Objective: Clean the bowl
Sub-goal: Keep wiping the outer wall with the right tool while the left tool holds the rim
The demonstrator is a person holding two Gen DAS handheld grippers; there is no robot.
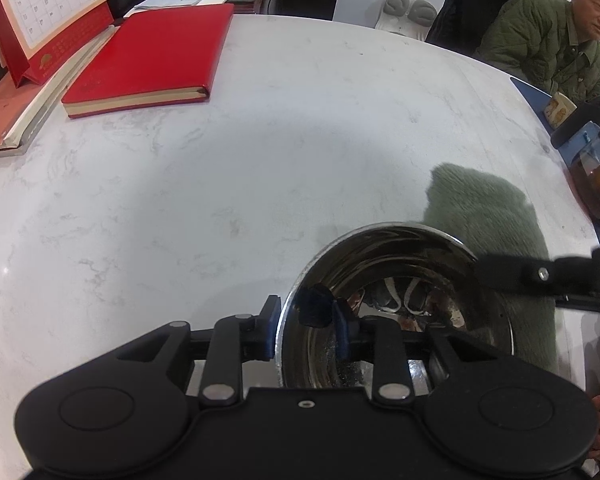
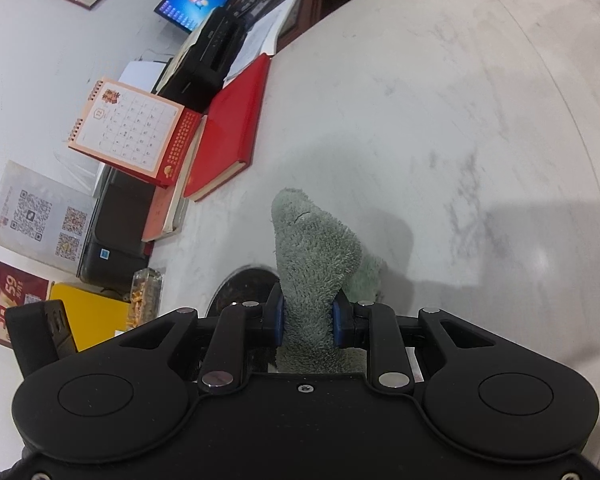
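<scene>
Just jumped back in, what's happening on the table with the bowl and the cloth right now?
A person holding two grippers is set to clean a steel bowl on the white marble table. The left gripper straddles the bowl's near rim, one finger outside and one inside; a gap shows at the outer finger, so no firm clamp. The right gripper is shut on a bunched green cloth, held just above the bowl, not yet wiping inside. Dark residue still shows in the bowl.
</scene>
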